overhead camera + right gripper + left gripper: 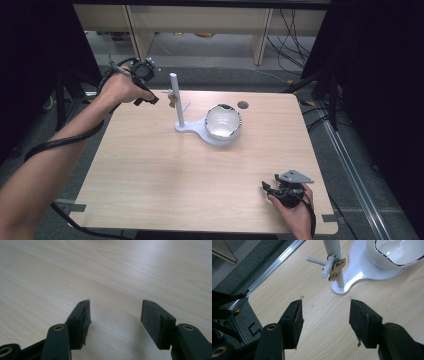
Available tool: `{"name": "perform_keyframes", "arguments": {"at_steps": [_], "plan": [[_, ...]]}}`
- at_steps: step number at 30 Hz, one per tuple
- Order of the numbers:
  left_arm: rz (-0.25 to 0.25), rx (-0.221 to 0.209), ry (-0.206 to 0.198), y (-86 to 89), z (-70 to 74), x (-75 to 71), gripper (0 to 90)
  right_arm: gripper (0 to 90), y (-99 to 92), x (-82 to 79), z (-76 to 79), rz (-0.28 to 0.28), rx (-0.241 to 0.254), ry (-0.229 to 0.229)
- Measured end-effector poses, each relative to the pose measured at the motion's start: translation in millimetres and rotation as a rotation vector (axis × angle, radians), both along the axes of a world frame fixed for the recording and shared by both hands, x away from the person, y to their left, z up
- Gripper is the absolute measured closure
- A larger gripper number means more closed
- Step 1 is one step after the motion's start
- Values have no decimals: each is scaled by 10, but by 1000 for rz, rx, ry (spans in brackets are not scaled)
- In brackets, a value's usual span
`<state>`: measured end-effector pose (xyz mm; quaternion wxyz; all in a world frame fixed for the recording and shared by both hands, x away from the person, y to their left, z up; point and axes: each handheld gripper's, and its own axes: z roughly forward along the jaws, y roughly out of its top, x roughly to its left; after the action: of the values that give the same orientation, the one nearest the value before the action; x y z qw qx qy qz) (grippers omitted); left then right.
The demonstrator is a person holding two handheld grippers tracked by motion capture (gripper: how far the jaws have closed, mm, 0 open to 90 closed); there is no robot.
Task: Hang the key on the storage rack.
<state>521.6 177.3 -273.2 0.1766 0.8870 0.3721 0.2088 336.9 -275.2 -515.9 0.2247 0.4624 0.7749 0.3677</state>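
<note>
High view, my left tool (152, 100) spread near keys (336, 269) hung on white stand (174, 100), right tool (270, 189) spread over bare worktop (165, 175).

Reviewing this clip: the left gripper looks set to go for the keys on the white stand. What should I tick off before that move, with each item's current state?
1. Left gripper open and empty: ok, jaws spread over bare wood.
2. Keys hanging on the stand's peg: ok, the ring sits on the peg beside the post.
3. Path to the keys free: ok, bare table between the jaws and the stand.
4. Bowl seated on the stand's base: ok, upright on the round end.
5. Right gripper out of the way: ok, open, near the table's front right.
6. Whether the ring will slide off freely: cannot tell.
</note>
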Motion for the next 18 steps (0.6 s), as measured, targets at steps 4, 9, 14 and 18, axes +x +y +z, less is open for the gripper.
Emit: {"name": "perform_keyframes", "arguments": {"at_steps": [4, 9, 14, 18], "plan": [[-7, -11, 0, 46, -45, -96, 402, 418, 4, 3, -1, -1, 0, 4], [-14, -13, -2, 89, -110, -184, 389, 417, 0, 3, -2, 0, 0, 1], [-22, -9, -3, 129, -158, -251, 383, 417, -4, 13, -11, 4, 5, -8], [-10, -43, -30, 150, -212, -310, 379, 416, -10, 11, -3, 17, 20, 23]]}}
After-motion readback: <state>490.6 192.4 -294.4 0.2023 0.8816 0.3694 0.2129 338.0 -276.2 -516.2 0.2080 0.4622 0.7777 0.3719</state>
